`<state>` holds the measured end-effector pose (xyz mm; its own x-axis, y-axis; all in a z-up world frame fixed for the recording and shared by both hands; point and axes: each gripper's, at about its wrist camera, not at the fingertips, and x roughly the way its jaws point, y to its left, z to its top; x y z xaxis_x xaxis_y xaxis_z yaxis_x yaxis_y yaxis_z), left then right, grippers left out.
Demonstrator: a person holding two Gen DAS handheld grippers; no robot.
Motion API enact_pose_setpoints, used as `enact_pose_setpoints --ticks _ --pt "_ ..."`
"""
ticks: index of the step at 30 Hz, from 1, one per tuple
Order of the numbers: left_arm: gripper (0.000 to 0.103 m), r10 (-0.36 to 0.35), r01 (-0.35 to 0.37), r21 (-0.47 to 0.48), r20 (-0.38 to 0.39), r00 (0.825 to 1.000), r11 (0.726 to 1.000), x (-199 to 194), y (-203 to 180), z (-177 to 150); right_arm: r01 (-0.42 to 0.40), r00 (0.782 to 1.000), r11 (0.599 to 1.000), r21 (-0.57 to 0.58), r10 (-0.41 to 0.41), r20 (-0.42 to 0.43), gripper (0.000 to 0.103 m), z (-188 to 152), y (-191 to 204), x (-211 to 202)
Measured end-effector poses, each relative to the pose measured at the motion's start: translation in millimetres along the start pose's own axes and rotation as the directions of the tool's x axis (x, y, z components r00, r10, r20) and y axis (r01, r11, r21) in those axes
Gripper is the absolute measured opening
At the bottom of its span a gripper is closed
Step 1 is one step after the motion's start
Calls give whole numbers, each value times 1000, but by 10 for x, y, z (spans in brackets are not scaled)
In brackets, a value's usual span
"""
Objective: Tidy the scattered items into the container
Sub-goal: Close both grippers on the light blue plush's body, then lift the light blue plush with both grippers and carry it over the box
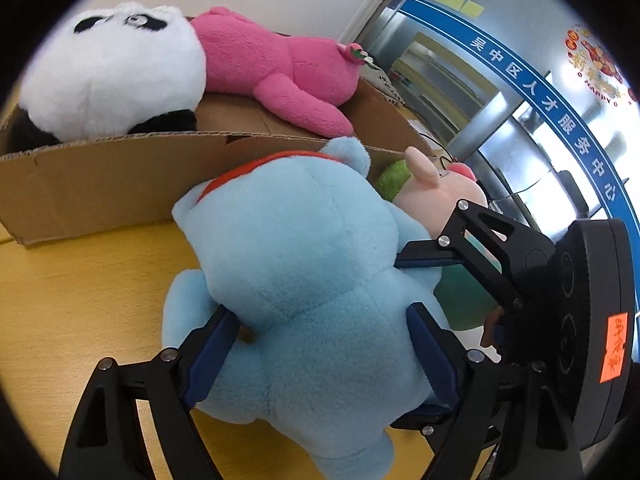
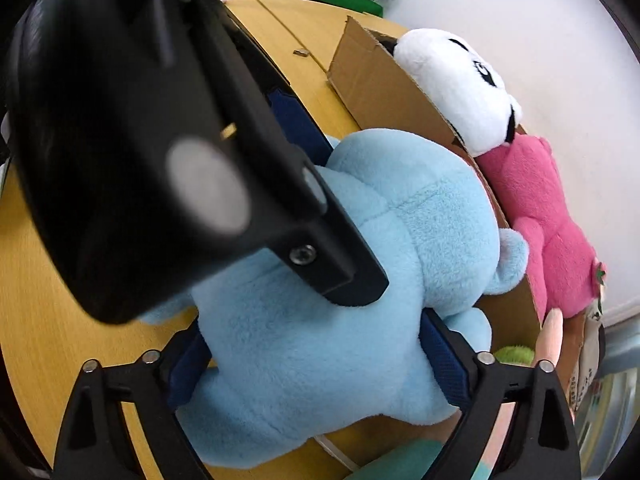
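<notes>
Light blue plush (image 1: 312,280) w/ red collar (image 1: 256,168), frame centre. Upper left: white panda (image 1: 116,76), black eye patches, black limbs; magenta-pink plush (image 1: 276,68) beside it. Plain brown cardboard box (image 1: 100,184). Yellow wood-grain tabletop (image 1: 80,300), lower left. Black grippers w/ dark blue pads (image 1: 212,356).

Cardboard box (image 1: 120,184) wall blocks beyond blue plush (image 1: 304,280).

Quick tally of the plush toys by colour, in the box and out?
White panda, in the box: 1
Pink toy, in the box: 1
Blue toy, on the table: 1
Peach-and-green toy, behind the blue one: 1
Total: 4
</notes>
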<state>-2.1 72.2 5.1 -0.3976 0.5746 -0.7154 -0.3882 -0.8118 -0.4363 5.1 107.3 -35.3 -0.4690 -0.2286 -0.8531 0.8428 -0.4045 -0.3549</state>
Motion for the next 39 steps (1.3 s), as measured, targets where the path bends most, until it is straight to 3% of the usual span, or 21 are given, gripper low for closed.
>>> enact_pose_setpoints --ticks 8,19,28,31,39 --pt "52 5 -5 4 27 1000 1000 -171 -161 -96 74 996 997 37 -76 47 75 -94 175 -9" --pt "50 39 -49 83 118 992 995 -650 -557 -175 169 973 983 77 -179 145 73 -64 428 -341" --pt "48 41 -98 190 282 959 977 -1400 -1067 97 341 902 938 64 -346 259 73 96 142 -1213" --pt "48 54 -132 224 323 945 966 -1628 -1232 231 334 891 937 98 -348 292 73 181 8 -1437" --pt "48 49 -196 304 430 901 932 -2223 -1636 651 458 822 886 72 -453 344 73 546 -358 -1909"
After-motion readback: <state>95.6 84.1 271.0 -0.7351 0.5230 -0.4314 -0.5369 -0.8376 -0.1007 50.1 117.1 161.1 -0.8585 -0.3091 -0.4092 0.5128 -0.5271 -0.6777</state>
